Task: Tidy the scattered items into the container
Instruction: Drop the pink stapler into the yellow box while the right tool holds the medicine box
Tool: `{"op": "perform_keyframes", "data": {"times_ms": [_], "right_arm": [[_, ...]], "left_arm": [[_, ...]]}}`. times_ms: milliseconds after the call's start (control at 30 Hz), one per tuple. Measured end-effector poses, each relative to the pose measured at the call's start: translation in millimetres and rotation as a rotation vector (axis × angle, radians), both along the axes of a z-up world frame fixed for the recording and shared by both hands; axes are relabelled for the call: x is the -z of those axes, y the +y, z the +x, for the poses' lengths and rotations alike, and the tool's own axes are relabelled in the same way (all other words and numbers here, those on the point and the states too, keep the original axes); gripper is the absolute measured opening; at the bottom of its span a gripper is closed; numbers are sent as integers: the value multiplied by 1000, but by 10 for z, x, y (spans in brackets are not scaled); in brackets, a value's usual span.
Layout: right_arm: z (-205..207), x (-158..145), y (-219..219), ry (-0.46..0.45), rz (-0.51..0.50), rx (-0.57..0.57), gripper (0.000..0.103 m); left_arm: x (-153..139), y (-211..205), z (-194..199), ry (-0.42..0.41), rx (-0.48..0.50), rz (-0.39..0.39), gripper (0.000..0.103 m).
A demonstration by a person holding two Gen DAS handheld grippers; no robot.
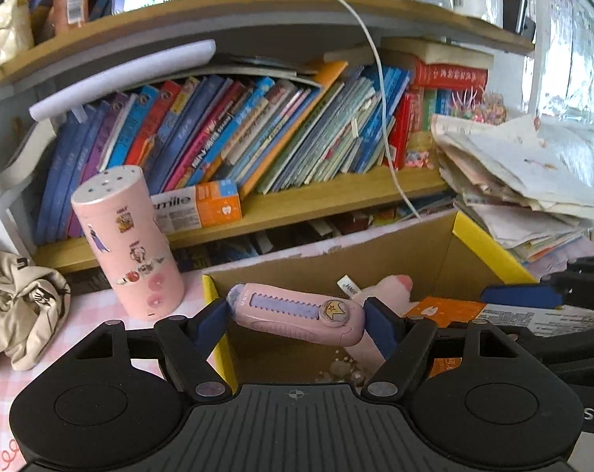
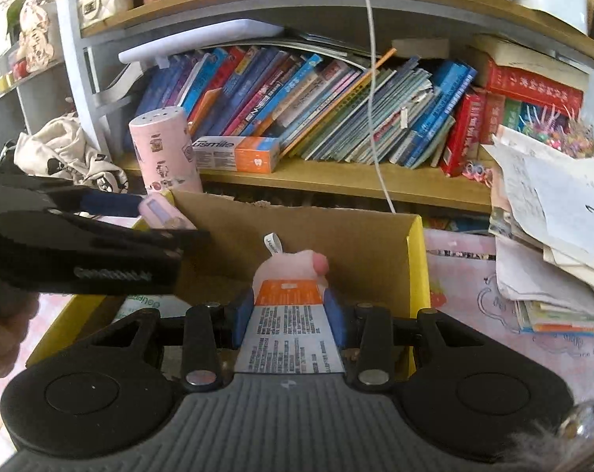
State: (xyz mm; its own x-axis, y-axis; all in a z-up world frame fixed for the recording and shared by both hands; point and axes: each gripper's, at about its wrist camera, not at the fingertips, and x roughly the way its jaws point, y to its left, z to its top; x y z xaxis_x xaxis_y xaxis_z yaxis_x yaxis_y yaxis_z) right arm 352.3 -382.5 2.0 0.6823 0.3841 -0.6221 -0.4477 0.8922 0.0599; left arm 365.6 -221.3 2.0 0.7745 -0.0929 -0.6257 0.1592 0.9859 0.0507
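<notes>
The pink plastic utility knife with a star sticker (image 1: 297,314) is clamped crosswise in the left claw (image 1: 297,324), its long axis running from one blue pad to the other, and it is held above the left edge of the open brown cardboard box with yellow rims (image 1: 489,246). The orange-and-white printed carton (image 2: 289,326) is gripped lengthwise in the right claw (image 2: 289,320), nearer the box middle, above a pink plush toy (image 2: 297,267). A release straight downward is judged sufficient for both.

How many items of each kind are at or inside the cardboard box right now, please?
Pink utility knife, held by the left gripper: 1
Orange-and-white toothpaste box, held by the right gripper: 1
Pink plush toy inside the cardboard box: 1
Total: 3
</notes>
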Motion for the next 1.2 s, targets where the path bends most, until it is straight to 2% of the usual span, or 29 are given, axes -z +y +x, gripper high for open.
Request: {"op": "perform_keyframes", "data": {"times_ms": [200, 467, 533, 667, 767, 1033, 1200], "right_arm": [[10, 62, 15, 5, -17, -9, 38], [1, 39, 5, 3, -16, -7, 38], [5, 44, 4, 8, -13, -7, 39], [-9, 57, -1, 14, -8, -9, 40], [-26, 56, -5, 14, -5, -5, 40], [-130, -7, 9, -2, 9, -16, 54], [-231, -96, 31, -26, 15, -29, 59]], "left_arm": [[94, -13, 93, 45, 1, 12, 77], [72, -32, 29, 47, 16, 41, 78], [60, -51, -3, 37, 20, 51, 81], [12, -88, -74, -9, 4, 100, 94], [-28, -80, -117, -24, -3, 110, 94], [-148, 11, -345, -64, -54, 118, 94], [-218, 106, -495, -82, -86, 109, 94]]}}
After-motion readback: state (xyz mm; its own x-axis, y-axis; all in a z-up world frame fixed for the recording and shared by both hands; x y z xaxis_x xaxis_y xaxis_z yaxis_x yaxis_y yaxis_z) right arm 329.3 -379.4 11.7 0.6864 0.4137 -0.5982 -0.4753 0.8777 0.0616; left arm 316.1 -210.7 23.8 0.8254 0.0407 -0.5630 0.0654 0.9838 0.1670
